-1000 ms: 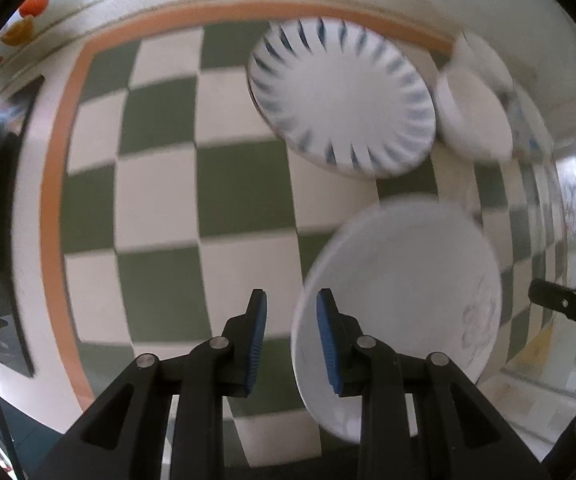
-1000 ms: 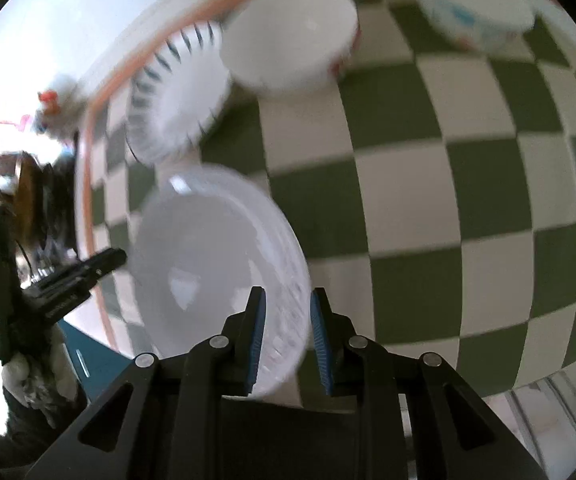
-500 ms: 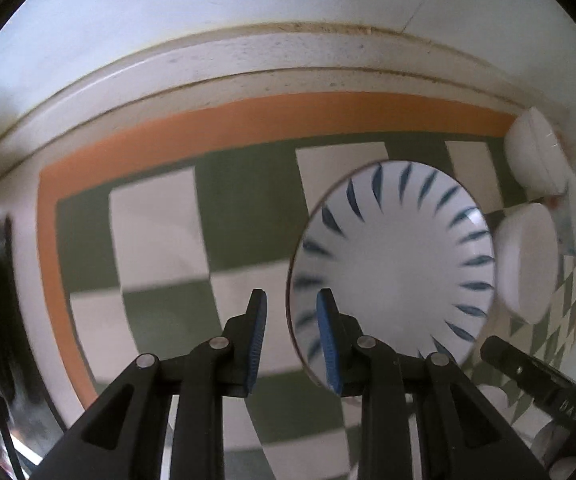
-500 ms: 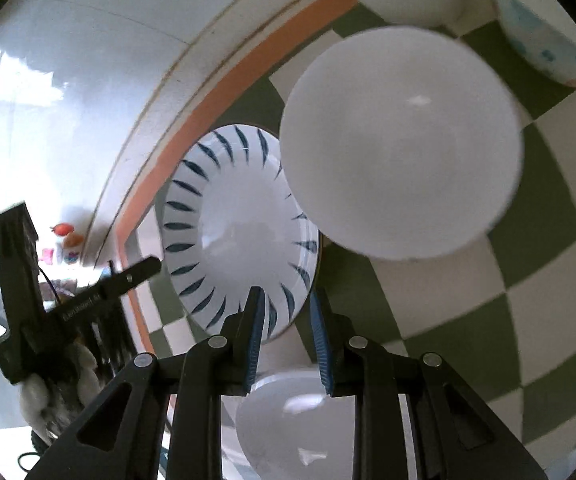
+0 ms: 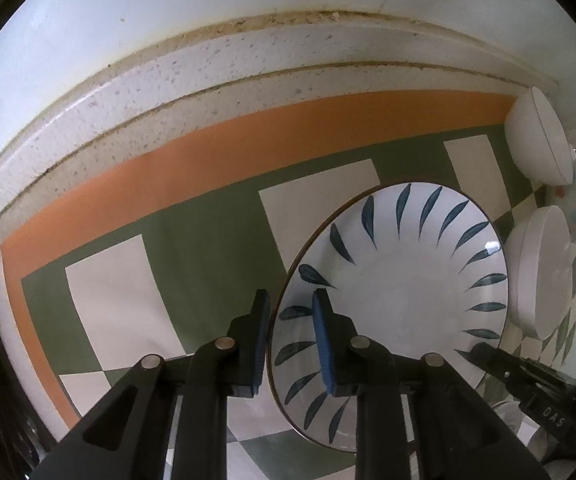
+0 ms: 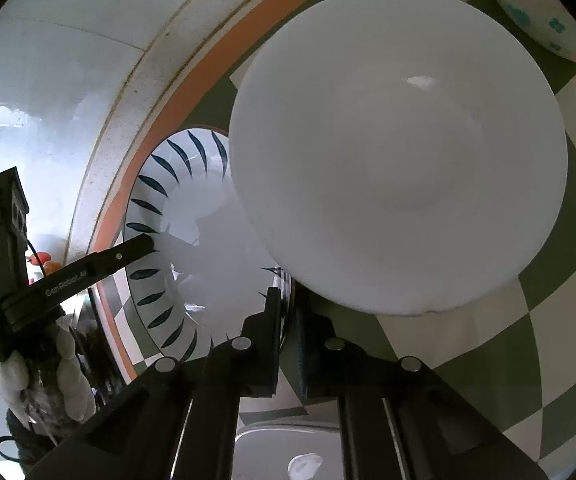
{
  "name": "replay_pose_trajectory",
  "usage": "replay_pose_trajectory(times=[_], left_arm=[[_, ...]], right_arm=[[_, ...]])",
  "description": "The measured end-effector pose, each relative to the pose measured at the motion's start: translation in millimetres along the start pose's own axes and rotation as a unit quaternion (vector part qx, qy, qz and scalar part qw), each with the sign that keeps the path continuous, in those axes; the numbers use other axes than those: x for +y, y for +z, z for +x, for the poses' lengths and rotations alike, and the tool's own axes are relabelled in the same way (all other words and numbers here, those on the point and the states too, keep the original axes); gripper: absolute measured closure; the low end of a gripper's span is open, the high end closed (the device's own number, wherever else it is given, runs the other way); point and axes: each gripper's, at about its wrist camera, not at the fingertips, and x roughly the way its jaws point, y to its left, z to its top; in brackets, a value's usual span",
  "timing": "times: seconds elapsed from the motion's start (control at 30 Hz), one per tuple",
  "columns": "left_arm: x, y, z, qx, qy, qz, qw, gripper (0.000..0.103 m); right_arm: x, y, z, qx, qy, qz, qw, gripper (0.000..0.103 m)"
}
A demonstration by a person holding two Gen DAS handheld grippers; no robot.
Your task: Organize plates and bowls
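Note:
A white plate with dark blue leaf strokes (image 5: 400, 280) lies on the checked cloth near the orange border; it also shows in the right wrist view (image 6: 191, 248). My left gripper (image 5: 288, 340) straddles its near-left rim, one pad over the plate and one outside, with a gap to the rim. My right gripper (image 6: 288, 328) straddles the opposite rim, jaws narrowly apart. A plain white bowl (image 6: 400, 152) sits just beyond the plate. The left gripper's finger (image 6: 99, 264) shows in the right wrist view.
More white bowls (image 5: 540, 144) stand at the right by the wall. A bowl with blue and orange flowers (image 6: 540, 4) sits at the far right. Another white dish (image 6: 288, 448) lies below my right gripper. The wall ledge (image 5: 207, 64) runs close behind.
Both grippers moved from the plain white dish to the blue-stroked plate and closed in on its opposite rims. The plate has not moved.

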Motion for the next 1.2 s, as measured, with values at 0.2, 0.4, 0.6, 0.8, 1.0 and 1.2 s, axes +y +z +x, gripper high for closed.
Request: replay_pose_trajectory(times=[0.2,0.4,0.6,0.8,1.0,1.2], left_arm=[[-19.3,-27.7,-8.8,-0.016,0.02,0.008,0.9996,0.086],[-15.3,-55.1,-22.1,-0.031,0.014,-0.009,0.9994,0.086],[-3.4,-83.9,-41.0,-0.047,0.006,-0.034,0.9983,0.086],[0.7,-105.9,-80.2,-0.073,-0.005,-0.054,0.9959,0.086],[-2.4,-135.6,-113.6,-0.095,-0.01,-0.062,0.9936,0.086],[-36.1,-152.7,-115.4,-0.099,-0.013,-0.066,0.9928,0.086]], right_arm=[[3.1,1.9,4.7,-0.009,-0.01,-0.023,1.0,0.095],[10.0,-3.0,-1.3,-0.016,-0.007,-0.045,0.999,0.095],[24.6,-7.7,-8.7,-0.021,-0.008,-0.079,0.997,0.095],[30.2,-14.5,-28.0,-0.027,0.003,-0.102,0.994,0.095],[26.5,-27.1,-65.3,-0.035,0.017,-0.129,0.991,0.095],[9.6,-49.7,-107.6,-0.039,0.019,-0.155,0.987,0.095]])
